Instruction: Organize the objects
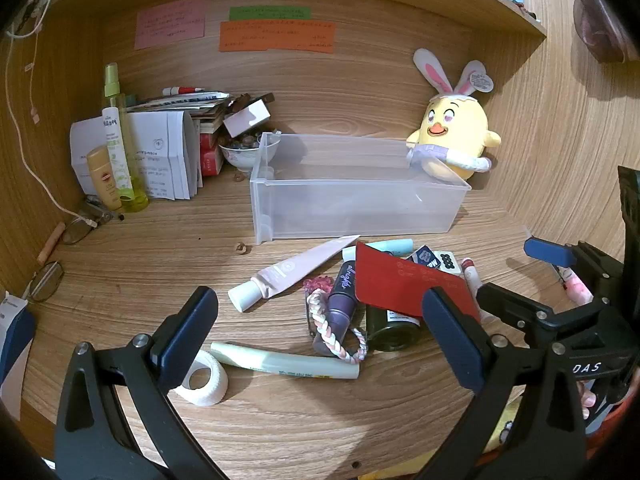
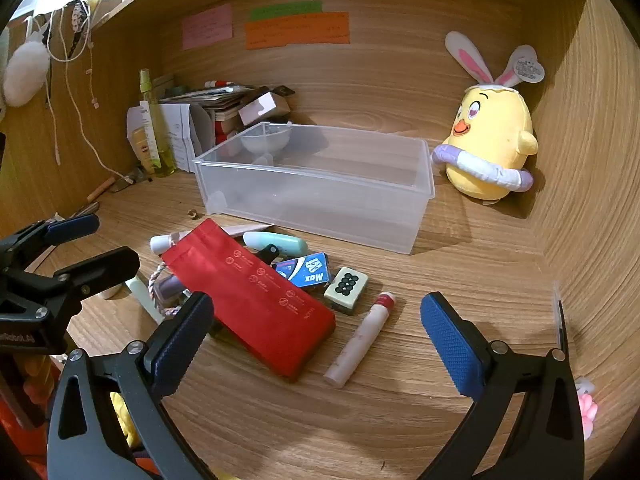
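A clear plastic bin (image 1: 360, 196) (image 2: 316, 188) stands empty on the wooden desk. In front of it lies a heap: a red pouch (image 1: 404, 284) (image 2: 256, 300), a pink tube (image 1: 296, 272), a pale green tube (image 1: 288, 362), a purple tube (image 1: 342, 300), a braided cord (image 1: 332, 332), a dark jar (image 1: 392, 330), a blue packet (image 2: 306, 270), a mahjong tile (image 2: 346, 288), a white marker (image 2: 360, 340) and a tape roll (image 1: 204, 384). My left gripper (image 1: 320, 336) is open above the heap. My right gripper (image 2: 316, 340) is open over the pouch and marker.
A yellow chick plush (image 1: 456, 136) (image 2: 492, 148) sits at the back right. Bottles (image 1: 116, 144), papers, boxes and a bowl (image 1: 248, 152) crowd the back left. Glasses (image 1: 60, 252) lie at the left. Sticky notes (image 1: 276, 32) hang on the back wall.
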Tool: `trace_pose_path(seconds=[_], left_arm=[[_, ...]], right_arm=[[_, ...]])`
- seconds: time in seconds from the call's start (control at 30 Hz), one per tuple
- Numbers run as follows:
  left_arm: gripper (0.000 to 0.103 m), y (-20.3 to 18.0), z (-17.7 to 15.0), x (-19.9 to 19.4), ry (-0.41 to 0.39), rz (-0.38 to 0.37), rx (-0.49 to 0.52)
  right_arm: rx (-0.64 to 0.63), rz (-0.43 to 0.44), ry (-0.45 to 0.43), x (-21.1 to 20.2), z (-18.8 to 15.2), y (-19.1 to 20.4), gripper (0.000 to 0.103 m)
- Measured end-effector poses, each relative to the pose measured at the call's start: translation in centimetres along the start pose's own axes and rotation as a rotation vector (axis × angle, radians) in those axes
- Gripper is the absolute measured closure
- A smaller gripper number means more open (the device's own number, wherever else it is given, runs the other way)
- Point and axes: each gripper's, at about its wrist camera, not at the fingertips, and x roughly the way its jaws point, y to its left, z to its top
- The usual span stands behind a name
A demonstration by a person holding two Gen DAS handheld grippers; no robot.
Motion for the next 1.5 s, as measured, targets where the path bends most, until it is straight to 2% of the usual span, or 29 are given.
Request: trace_pose_path(seconds=[0.97, 1.23, 1.27, 1.37, 1.43, 1.5], left_arm=[[0.000, -0.5, -0.1, 0.0, 0.002, 0.003, 0.014], [0.000, 0.7, -0.5, -0.8, -0.027, -0.003, -0.014], [0.001, 1.1, -0.6, -0.9, -0.030, -0.001, -0.020], [0.017, 2.3, -0.6, -1.3, -0.024, 0.001, -0.039], [0.017, 3.2, -0.8, -1.3, -0.013, 0.009, -0.055], [0.017, 4.0, -1.2, -1.3, -0.004, 0.027, -0.068]], right_arm=[[-0.006, 0.016, -0.005, -0.2, -0.1, 0.4, 0.000], [0.015, 0.009, -0.021, -0.3, -0.1, -0.4, 0.000], [0.018, 0.000, -0.025, -0.3, -0.1, -0.6, 0.000], [0.029, -0.020, -0.033, -0.5, 0.0, -1.4, 0.001], [0.040, -0.026, -0.037, -0.5, 0.0, -2.1, 0.001], [0.060, -0.024, -0.026, -0.3, 0.0, -2.9, 0.006]])
